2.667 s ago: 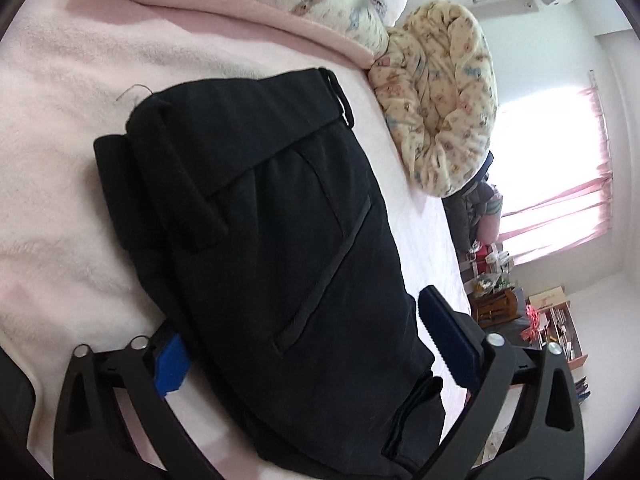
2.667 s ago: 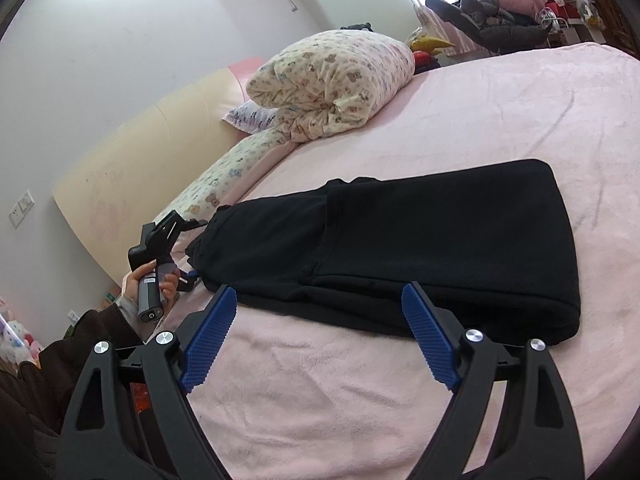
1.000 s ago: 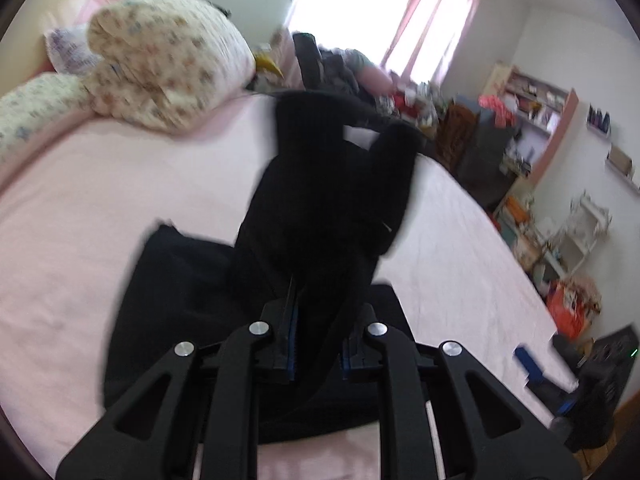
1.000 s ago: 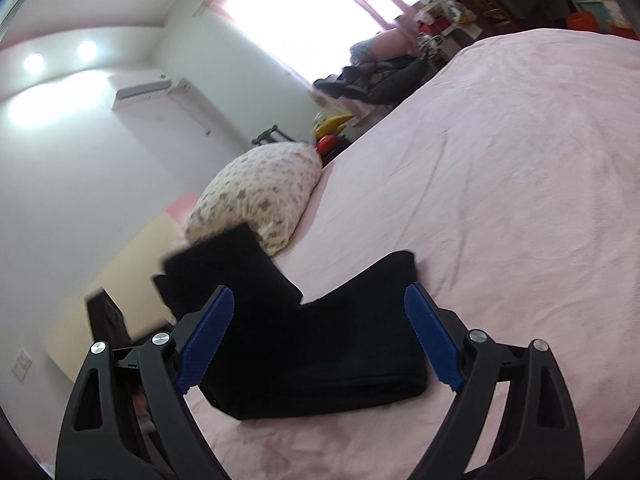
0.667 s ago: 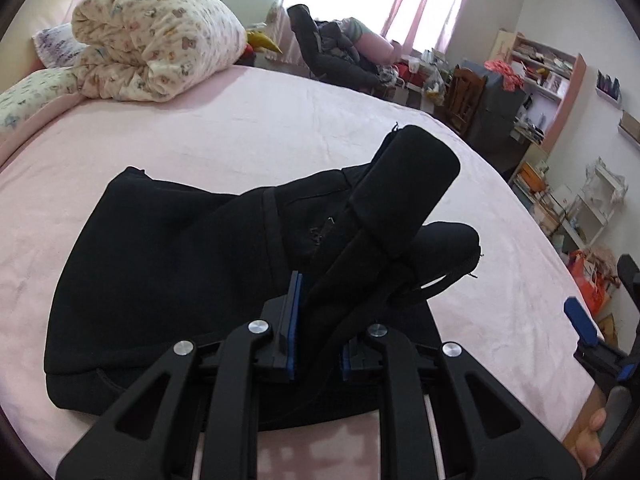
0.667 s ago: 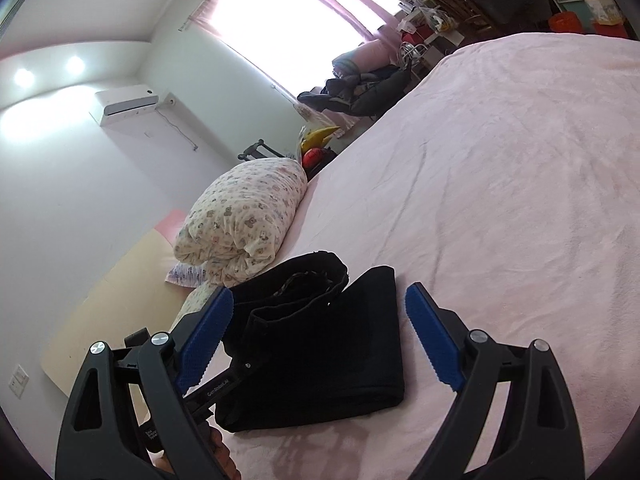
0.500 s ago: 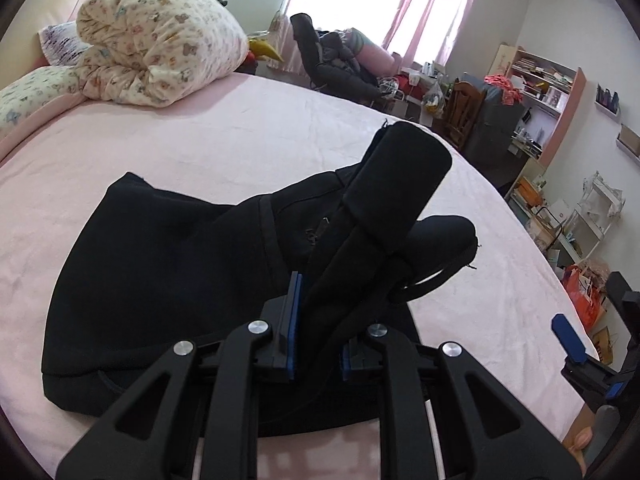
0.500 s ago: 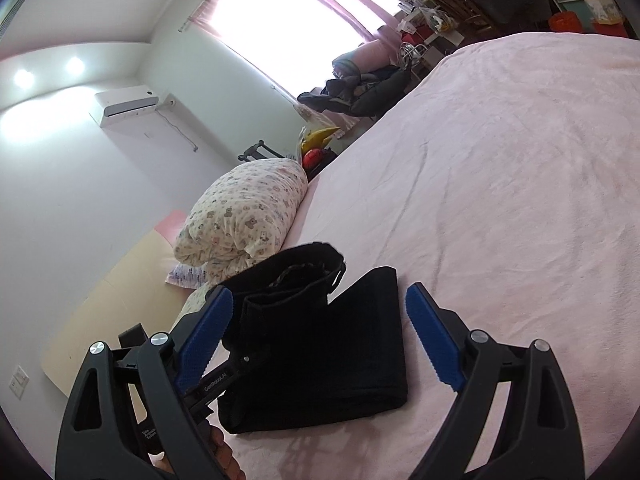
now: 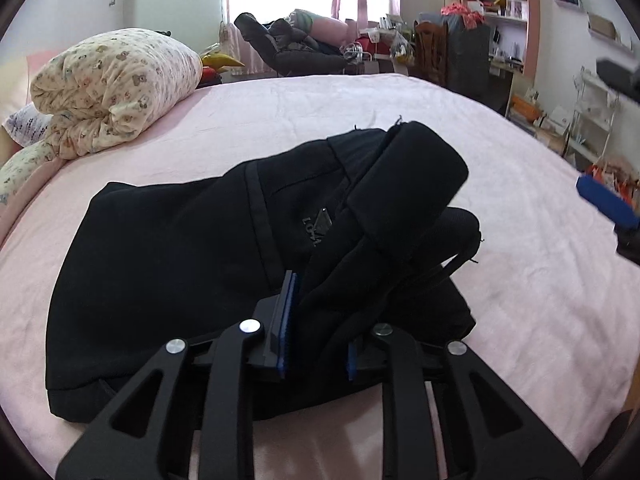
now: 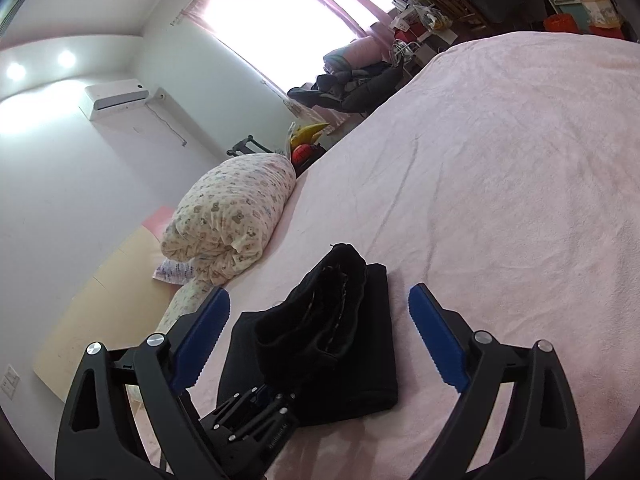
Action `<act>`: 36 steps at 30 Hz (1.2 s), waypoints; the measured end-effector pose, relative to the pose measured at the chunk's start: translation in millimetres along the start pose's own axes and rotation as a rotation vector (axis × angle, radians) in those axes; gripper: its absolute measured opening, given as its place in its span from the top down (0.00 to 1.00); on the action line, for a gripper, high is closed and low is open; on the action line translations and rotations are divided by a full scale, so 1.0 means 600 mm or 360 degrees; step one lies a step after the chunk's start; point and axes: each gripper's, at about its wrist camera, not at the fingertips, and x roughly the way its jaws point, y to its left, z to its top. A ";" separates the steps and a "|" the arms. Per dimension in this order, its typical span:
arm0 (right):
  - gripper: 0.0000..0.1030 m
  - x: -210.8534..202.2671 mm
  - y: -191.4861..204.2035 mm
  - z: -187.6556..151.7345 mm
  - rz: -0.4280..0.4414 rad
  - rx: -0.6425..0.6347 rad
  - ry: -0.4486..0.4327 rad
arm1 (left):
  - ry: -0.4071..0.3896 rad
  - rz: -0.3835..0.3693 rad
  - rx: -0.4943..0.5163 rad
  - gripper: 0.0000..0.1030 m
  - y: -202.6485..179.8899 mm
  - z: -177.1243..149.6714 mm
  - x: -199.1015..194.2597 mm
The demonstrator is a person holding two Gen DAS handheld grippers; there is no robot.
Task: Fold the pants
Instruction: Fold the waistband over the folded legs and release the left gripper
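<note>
Pants [image 9: 172, 264] lie on the pink bed [image 9: 280, 112], well apart from the rolled quilt [image 9: 116, 84] at its head, and are now stacked into a compact rectangle. Moments ago the waistband end was held high above the lower layers by the left gripper [image 9: 316, 332]; it has since been swung over and brought down, so that it sits bunched on top of the folded body. The bundle is therefore judged to be nearly complete, with only the laying flat of that last flap left to do.

Cloth is still seen between the left gripper's blue pads [image 9: 289, 316], but the jaws are opening, and a gap shows beside the near pad: the fold is being let go rather than clamped. The raised flap has not yet settled; it stands as a thick roll, tilted up over the right edge of the stack. If it is dropped from here, it may spring back or slide off, so some smoothing is likely to be needed.

Pose of the left gripper: pointed downward and across the stack, low over the near edge of the pants, its wrist having been rolled as the flap was carried over. The right gripper [image 10: 316, 344] is held nearly level, off to the side of the bundle, its jaws spread wide with nothing between them and nothing touched.
</note>
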 end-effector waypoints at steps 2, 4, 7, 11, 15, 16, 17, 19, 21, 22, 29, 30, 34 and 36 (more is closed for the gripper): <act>0.09 0.001 -0.003 0.000 -0.0009 -0.0006 -0.0003 | 0.0001 0.0002 -0.0008 0.77 -0.001 -0.003 0.001; 0.09 0.002 -0.003 -0.003 -0.0020 -0.0010 -0.0005 | 0.0001 0.0002 -0.0003 0.74 0.000 -0.004 0.000; 0.09 0.006 -0.006 -0.002 -0.0041 -0.0012 -0.0002 | 0.0015 0.0020 0.0053 0.63 -0.007 -0.009 -0.003; 0.09 0.011 -0.011 -0.001 -0.0057 -0.0005 0.0004 | 0.0002 -0.0023 0.0086 0.35 -0.020 -0.027 -0.018; 0.10 0.014 -0.005 -0.005 -0.0066 -0.0068 -0.0005 | -0.0147 -0.0267 0.0022 0.02 -0.019 -0.048 -0.073; 0.11 0.015 0.001 -0.006 -0.0061 -0.0108 -0.0017 | -0.0155 -0.0294 0.0021 0.02 -0.017 -0.052 -0.083; 0.14 0.016 0.005 -0.007 -0.0047 -0.0145 -0.0026 | -0.0173 -0.0300 0.0013 0.02 -0.011 -0.056 -0.093; 0.17 0.020 0.017 -0.010 -0.0028 -0.0221 -0.0034 | -0.0231 -0.0274 -0.0052 0.02 0.021 -0.061 -0.115; 0.21 0.026 0.041 -0.018 0.0029 -0.0335 -0.0038 | -0.0290 -0.0217 -0.0203 0.02 0.077 -0.062 -0.133; 0.23 0.029 0.053 -0.022 0.0064 -0.0387 -0.0038 | -0.0325 -0.0187 -0.0309 0.02 0.111 -0.064 -0.142; 0.30 0.085 0.154 -0.099 0.0179 -0.0819 0.0114 | -0.0482 -0.0069 -0.0663 0.02 0.239 -0.066 -0.173; 0.30 0.092 0.159 -0.108 0.0172 -0.0850 0.0140 | -0.0487 -0.0072 -0.0670 0.02 0.246 -0.062 -0.171; 0.30 0.122 0.179 -0.159 0.0054 -0.1046 0.0238 | -0.0474 -0.0100 -0.0625 0.02 0.250 -0.059 -0.158; 0.30 0.130 0.183 -0.173 0.0006 -0.1095 0.0258 | -0.0484 -0.0111 -0.0588 0.02 0.246 -0.066 -0.154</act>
